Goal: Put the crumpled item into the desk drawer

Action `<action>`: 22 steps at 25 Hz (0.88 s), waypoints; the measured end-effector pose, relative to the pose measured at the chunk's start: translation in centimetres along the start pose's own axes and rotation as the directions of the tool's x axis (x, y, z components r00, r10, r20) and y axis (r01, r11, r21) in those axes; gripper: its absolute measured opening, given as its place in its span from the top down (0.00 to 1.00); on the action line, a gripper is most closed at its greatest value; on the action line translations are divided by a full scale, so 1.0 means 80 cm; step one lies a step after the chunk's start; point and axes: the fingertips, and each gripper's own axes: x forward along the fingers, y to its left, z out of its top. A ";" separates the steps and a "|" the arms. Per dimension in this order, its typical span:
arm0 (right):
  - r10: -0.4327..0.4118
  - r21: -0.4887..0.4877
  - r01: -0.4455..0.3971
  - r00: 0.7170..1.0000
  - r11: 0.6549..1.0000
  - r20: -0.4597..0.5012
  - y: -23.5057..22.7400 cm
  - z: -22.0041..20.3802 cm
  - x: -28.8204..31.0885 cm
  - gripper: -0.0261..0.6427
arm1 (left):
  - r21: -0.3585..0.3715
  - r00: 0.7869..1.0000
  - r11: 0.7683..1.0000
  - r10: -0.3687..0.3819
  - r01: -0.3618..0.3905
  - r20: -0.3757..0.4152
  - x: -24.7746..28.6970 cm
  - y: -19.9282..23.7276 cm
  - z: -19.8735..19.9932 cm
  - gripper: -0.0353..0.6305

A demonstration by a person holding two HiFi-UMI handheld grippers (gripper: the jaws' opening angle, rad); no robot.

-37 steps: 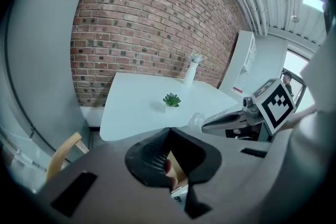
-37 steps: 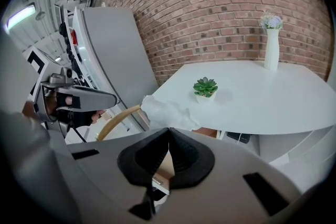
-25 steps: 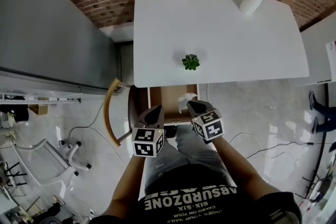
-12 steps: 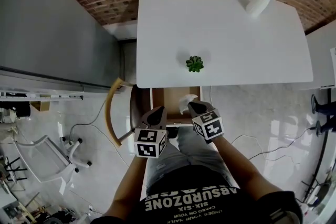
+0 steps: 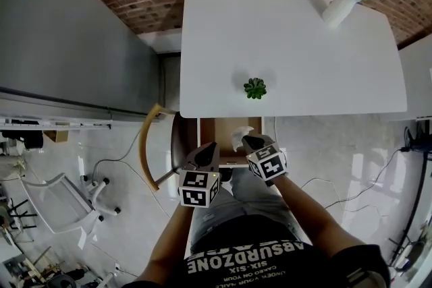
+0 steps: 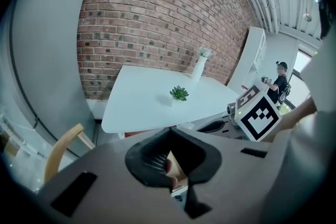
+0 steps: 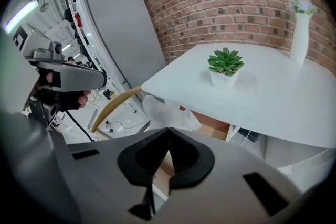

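- Change: the right gripper (image 5: 248,141) has been lowered a little towards the open light-wood desk drawer (image 5: 214,130). The left gripper (image 5: 209,147) has hardly been moved.
- The right jaws are clenched on the crumpled white item (image 5: 237,137), thin and film-like. It is held over the drawer's right half, just under the front edge of the large white rectangular desk (image 5: 304,44), and has not been let go.
- Judged: transport is nearly done. Only the final lowering and release are left.
- The desk edge overhangs the drawer's rear, so only the front part is open to a drop from above.
- The curved wooden chair (image 5: 143,145) is left of the drawer, clear of the path.
- The left gripper is parked at the drawer's front-left corner, beside the drop path. Its jaws are narrowly apart with tan wood seen in the gap, but a grip on it cannot be confirmed.
- The small green succulent in a white pot (image 5: 255,87) is on the desktop, out of the way.
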 end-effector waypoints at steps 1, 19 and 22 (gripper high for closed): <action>0.003 -0.003 -0.003 1.000 1.000 -0.003 0.000 0.001 0.002 0.96 | 0.000 1.000 1.000 -0.001 0.001 -0.002 0.001 0.000 0.000 0.94; 0.016 -0.042 -0.019 0.997 0.999 -0.073 -0.006 -0.024 0.045 0.96 | -0.008 0.999 1.000 0.000 0.000 -0.037 0.013 0.000 -0.015 0.94; 0.015 -0.052 -0.019 0.996 0.998 -0.084 -0.008 -0.027 0.048 0.96 | -0.011 0.999 1.000 0.001 -0.002 -0.043 0.015 0.000 -0.019 0.94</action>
